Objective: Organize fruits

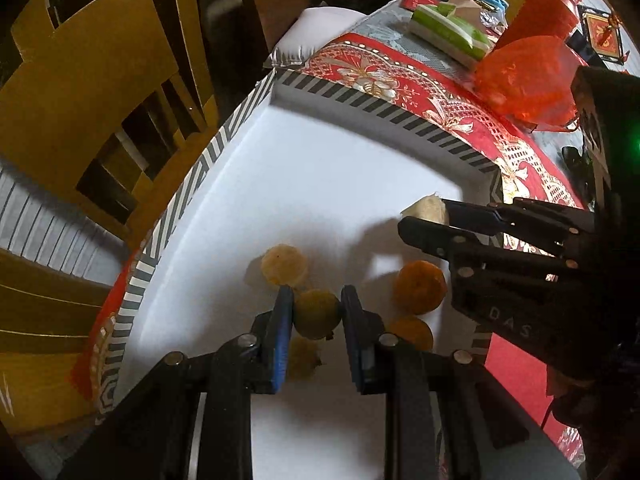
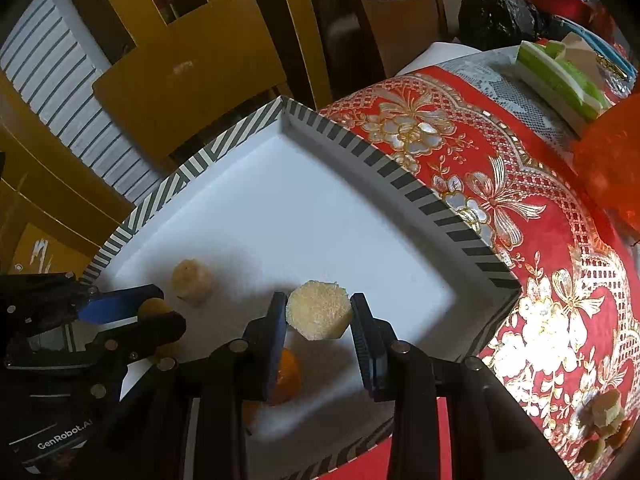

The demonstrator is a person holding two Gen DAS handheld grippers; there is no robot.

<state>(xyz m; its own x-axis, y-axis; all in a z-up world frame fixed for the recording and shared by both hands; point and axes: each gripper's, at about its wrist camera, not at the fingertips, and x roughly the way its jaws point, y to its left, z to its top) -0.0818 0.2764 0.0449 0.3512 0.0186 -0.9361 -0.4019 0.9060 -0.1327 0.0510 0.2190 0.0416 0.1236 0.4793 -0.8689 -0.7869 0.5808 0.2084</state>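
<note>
My left gripper [image 1: 317,312] is shut on a small yellow-green round fruit [image 1: 317,314] just above the white tray [image 1: 304,168]. On the tray floor lie a pale yellow fruit [image 1: 284,264], another yellow one [image 1: 302,358] under my fingers, and two oranges [image 1: 419,287] [image 1: 412,332]. My right gripper [image 2: 319,316] is shut on a pale peeled fruit chunk [image 2: 319,315] over the same tray [image 2: 320,208]. The left gripper [image 2: 132,312] shows at the left of the right wrist view, near a pale chunk [image 2: 192,282] on the tray. An orange [image 2: 286,376] lies under my right fingers.
The tray has a black-and-white striped rim [image 2: 400,176] and sits on a red and gold tablecloth [image 2: 520,240]. More pale chunks [image 2: 604,412] lie on the cloth at the right. An orange plastic bag [image 1: 528,76], a green-white packet [image 1: 452,34] and wooden chairs [image 1: 88,92] surround it.
</note>
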